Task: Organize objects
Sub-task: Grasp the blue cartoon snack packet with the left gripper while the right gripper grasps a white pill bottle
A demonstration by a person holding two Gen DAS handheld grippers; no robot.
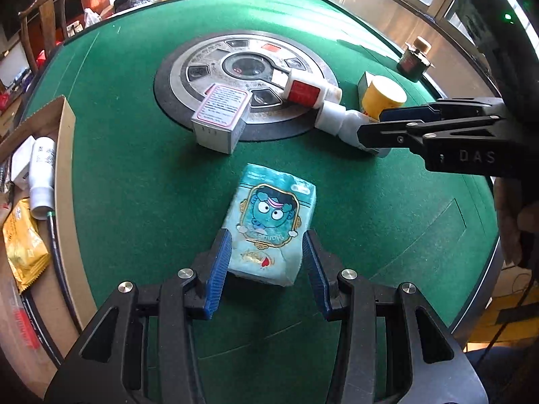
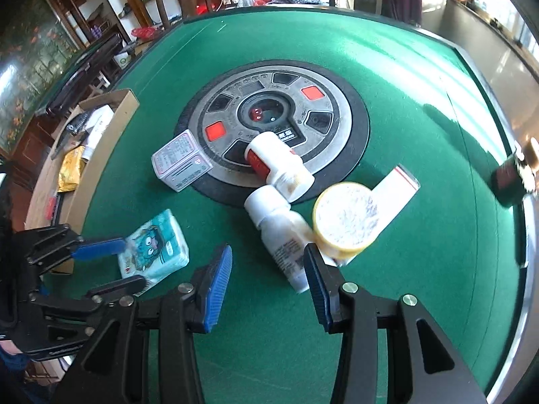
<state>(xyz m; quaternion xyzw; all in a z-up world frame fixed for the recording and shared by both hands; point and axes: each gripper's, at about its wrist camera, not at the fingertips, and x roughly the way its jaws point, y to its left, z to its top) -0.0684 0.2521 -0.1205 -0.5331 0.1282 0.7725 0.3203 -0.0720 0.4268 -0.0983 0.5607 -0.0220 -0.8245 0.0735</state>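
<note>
One legible mark — "DAS" on the right gripper (image 1: 374, 128).

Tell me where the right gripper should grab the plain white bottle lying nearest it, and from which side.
Grip the white bottle across its straight body, below the cap, coming from above with the right gripper. It lies flat on the green table, so the round body offers two opposite sides. The yellow-lidded jar crowds its right side, so that finger has little room.
</note>
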